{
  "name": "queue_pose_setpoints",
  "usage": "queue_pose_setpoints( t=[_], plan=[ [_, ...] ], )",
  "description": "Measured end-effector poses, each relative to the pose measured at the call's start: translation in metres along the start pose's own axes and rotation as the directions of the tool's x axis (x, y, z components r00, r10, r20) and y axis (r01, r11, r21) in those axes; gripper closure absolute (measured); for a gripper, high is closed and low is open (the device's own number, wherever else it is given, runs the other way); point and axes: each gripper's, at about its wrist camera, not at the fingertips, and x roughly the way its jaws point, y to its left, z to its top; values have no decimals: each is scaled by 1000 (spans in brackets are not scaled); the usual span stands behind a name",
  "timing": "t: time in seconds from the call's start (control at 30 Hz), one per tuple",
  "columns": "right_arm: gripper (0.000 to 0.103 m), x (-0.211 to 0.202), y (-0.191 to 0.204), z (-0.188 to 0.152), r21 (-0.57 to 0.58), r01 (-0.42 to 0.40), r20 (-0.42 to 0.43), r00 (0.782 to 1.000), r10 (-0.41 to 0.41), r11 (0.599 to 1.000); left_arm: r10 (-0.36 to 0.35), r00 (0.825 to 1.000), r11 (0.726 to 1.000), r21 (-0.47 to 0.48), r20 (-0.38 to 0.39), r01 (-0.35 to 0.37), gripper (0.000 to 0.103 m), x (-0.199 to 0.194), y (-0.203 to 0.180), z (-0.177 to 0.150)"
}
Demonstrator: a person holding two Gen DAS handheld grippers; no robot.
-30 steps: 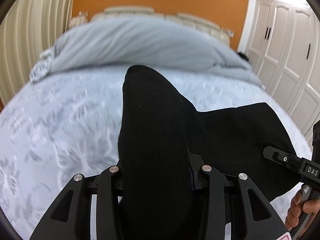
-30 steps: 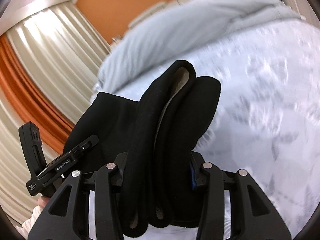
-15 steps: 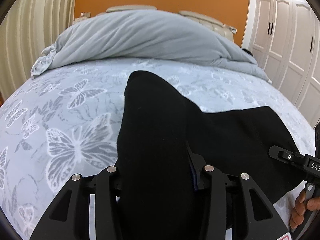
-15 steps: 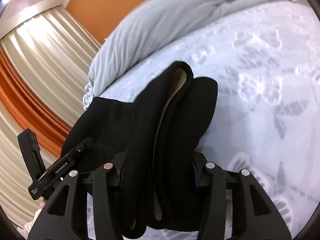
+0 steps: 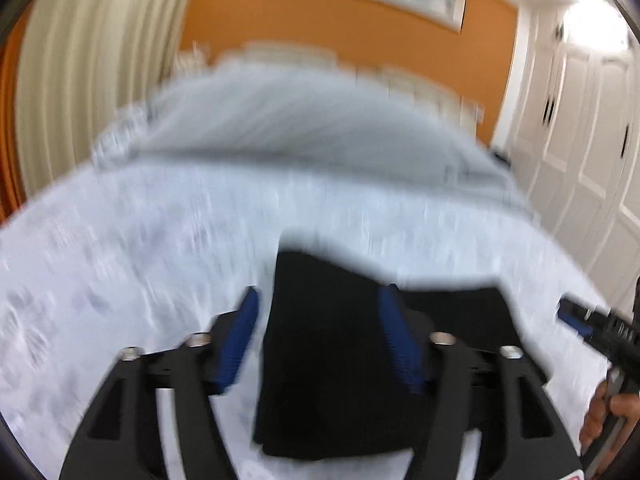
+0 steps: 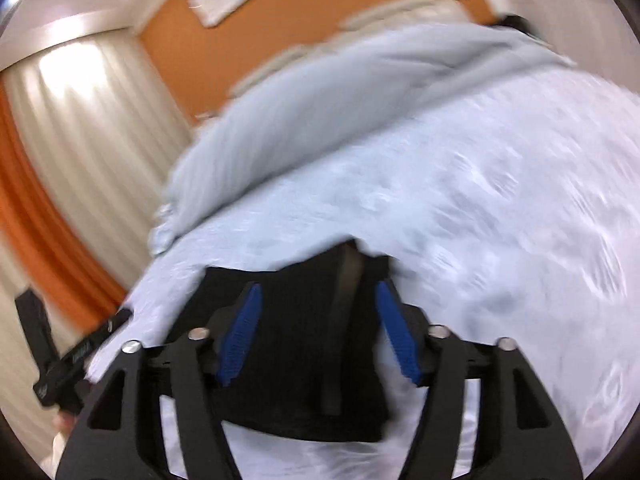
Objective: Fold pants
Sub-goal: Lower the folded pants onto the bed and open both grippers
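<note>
Both grippers have let go since the earlier frames, when each was clamped on a fold of the black pants (image 5: 336, 360). The left gripper (image 5: 320, 320) has just been opening; its blue pads (image 5: 240, 340) stand clear of the cloth that lies between them. The right gripper (image 6: 318, 312) has likewise just been opening, released, with the pants (image 6: 304, 360) below it on the bed (image 6: 500, 220). Both views are blurred.

Orange wall (image 5: 320, 32), cream curtains (image 5: 100, 60), white wardrobe (image 5: 580, 140)
</note>
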Motion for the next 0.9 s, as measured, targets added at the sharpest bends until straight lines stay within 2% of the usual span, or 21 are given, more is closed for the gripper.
queue_pose_setpoints(
  t=[0.03, 0.1, 0.17, 0.2, 0.23, 0.27, 0.3, 0.33, 0.4, 0.43, 0.5, 0.53, 0.6, 0.63, 0.67, 0.7, 0.73, 0.77, 0.8, 0.87, 0.9],
  plan=[
    [55, 10, 15, 3, -47, -18, -16, 1000, 18, 999, -2, 999, 1000, 1, 40, 2, 28, -5, -6, 11],
    [55, 40, 22, 2, -74, -9, -75, 997, 3, 997, 7, 999, 1000, 12, 33, -8, 21, 6, -19, 23],
    [61, 89, 7, -9, -108, 109, -182, 975, -127, 988, 31, 994, 1000, 2, -105, -31, 21, 51, -24, 19],
    [70, 109, -7, -16, -107, 166, -228, 956, -187, 980, 56, 972, 998, 19, -227, -53, 21, 88, -24, 7],
    [74, 110, -20, -17, -65, 161, -203, 964, -171, 985, 92, 952, 995, 50, -293, -80, 29, 110, -22, -4],
    [82, 103, -21, -12, -29, 160, -199, 966, -162, 987, 172, 927, 984, 96, -333, -148, 33, 130, -19, -17],
    [81, 93, -19, -6, 6, 157, -196, 969, -153, 988, 217, 915, 975, 125, -340, -184, 32, 138, -15, -26],
    [77, 81, -12, -2, 18, 136, -171, 977, -131, 991, 198, 928, 979, 110, -316, -171, 31, 134, -12, -29],
    [78, 59, 6, -2, -51, 80, -124, 989, -86, 995, 147, 949, 989, 48, -279, -140, 31, 118, -5, -25],
    [78, 55, 11, -8, -87, 89, -123, 987, -100, 992, 140, 950, 990, 35, -279, -136, 30, 114, -3, -25],
    [81, 82, 0, -31, -147, 157, -245, 951, -189, 977, 151, 944, 988, 34, -294, -148, 30, 113, -3, -27],
    [81, 85, -7, -38, -133, 160, -242, 952, -189, 978, 164, 939, 986, 44, -302, -158, 30, 113, -4, -27],
    [79, 66, -2, -35, -87, 182, -213, 957, -197, 979, 181, 941, 983, 62, -287, -171, 30, 97, -10, -28],
    [76, 53, 5, -33, -68, 166, -194, 965, -176, 984, 182, 944, 983, 72, -275, -169, 30, 86, -13, -28],
    [78, 35, 15, -33, -60, 108, -160, 980, -116, 992, 184, 948, 982, 88, -261, -166, 30, 75, -16, -27],
    [79, 27, 20, -37, -81, 108, -150, 981, -119, 991, 187, 950, 981, 100, -252, -166, 30, 69, -17, -27],
    [78, 31, 22, -48, -142, 176, -179, 963, -200, 974, 192, 951, 979, 120, -243, -167, 30, 58, -20, -28],
    [73, 41, 16, -58, -177, 223, -233, 937, -261, 959, 193, 951, 977, 140, -242, -163, 30, 48, -24, -29],
    [70, 49, 3, -69, -161, 234, -299, 914, -274, 959, 195, 950, 975, 150, -244, -162, 30, 43, -26, -30],
    [70, 26, -7, -70, -33, 212, -284, 935, -212, 977, 199, 946, 974, 162, -255, -161, 30, 24, -31, -34],
    [69, 12, -2, -66, -15, 238, -279, 932, -233, 971, 192, 948, 975, 162, -254, -154, 30, 13, -33, -34]
  ],
)
